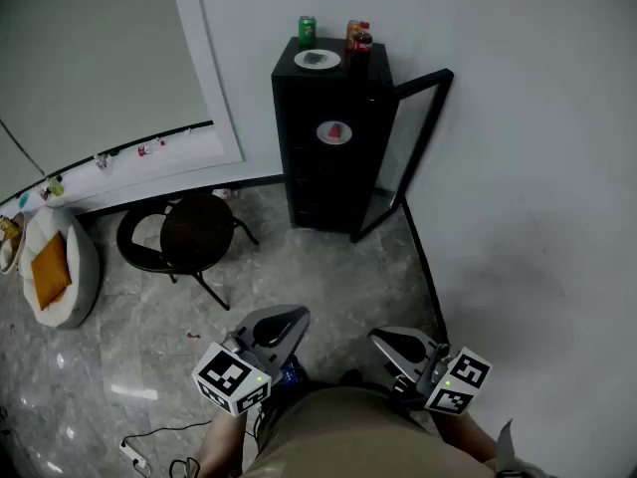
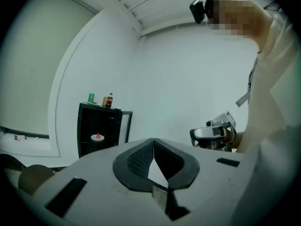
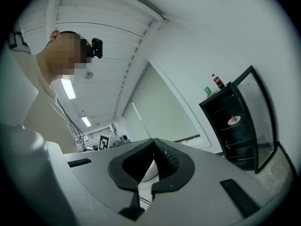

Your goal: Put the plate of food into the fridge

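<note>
Standing back from the open black fridge [image 1: 328, 172], plate of food [image 1: 334, 133] already inside.
Holds the left gripper [image 1: 296, 318] and right gripper [image 1: 383, 339] low by the body, well apart from the fridge, jaws pressed together on nothing. Shows the plate, its red piece perhaps a watermelon wedge, on an upper shelf, door [image 1: 413, 147] swung wide. Finds a second plate [image 1: 318, 60], a green can [image 1: 307, 31] and bottles [image 1: 358, 36] on the fridge top.

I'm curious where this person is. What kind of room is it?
Probably an office or lab corner: a small black fridge against a bare white wall, a round stool, ceiling strip lights.
</note>
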Motion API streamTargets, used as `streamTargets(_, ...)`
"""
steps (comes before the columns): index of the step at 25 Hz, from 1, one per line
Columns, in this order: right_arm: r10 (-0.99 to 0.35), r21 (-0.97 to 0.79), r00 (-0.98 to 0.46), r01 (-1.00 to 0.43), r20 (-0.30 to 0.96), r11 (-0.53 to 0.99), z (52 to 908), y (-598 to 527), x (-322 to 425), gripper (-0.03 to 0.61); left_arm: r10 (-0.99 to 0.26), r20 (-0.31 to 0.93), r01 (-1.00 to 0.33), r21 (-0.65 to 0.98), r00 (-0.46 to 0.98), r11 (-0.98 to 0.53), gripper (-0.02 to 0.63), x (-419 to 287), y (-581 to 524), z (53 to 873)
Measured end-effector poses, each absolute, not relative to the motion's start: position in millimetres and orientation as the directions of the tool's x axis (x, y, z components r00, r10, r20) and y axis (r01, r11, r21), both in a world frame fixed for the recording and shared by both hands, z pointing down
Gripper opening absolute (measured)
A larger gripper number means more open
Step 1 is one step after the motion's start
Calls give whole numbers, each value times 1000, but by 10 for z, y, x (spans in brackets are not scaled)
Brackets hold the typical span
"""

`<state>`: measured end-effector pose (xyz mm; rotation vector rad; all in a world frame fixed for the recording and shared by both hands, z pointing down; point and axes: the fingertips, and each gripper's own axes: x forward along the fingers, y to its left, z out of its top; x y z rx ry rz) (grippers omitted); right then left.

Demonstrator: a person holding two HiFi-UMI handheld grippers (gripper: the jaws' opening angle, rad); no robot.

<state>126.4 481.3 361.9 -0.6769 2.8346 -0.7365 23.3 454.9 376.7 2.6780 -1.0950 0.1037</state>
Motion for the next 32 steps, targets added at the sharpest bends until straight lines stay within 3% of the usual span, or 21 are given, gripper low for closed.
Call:
streamTargets(16,-459,-489,-888,-396,-10,777,3583,4881,882,21,-692,150,-708,195,706,-679,11,-240,4675,3747)
streamTargets(32,-425,-399,-898,-432,111,809,3672,4883,111,21,-717,139,-724,257,683,-640,11,-986,4636,3946)
